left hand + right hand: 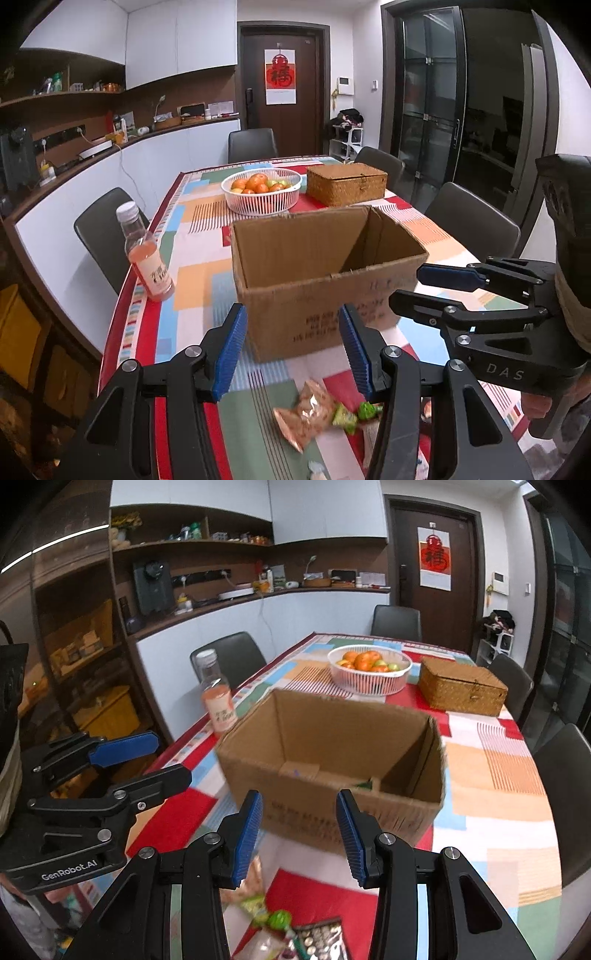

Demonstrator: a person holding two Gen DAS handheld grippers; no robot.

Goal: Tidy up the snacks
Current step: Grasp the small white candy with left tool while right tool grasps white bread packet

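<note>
Left gripper (293, 349) open above snack packets (314, 410), before cardboard box (317, 280).

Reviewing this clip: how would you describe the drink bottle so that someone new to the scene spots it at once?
Start at the open brown cardboard box in the middle of the patchwork-cloth table. Look to the table's left edge beside it: there stands the clear plastic bottle, upright, with a silver screw cap. It is the only bottle on the table, part full of pink-orange drink.

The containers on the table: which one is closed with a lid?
The woven box, far right behind the cardboard box. Its lid is shut; the cardboard box and the white fruit basket are open on top.
</note>
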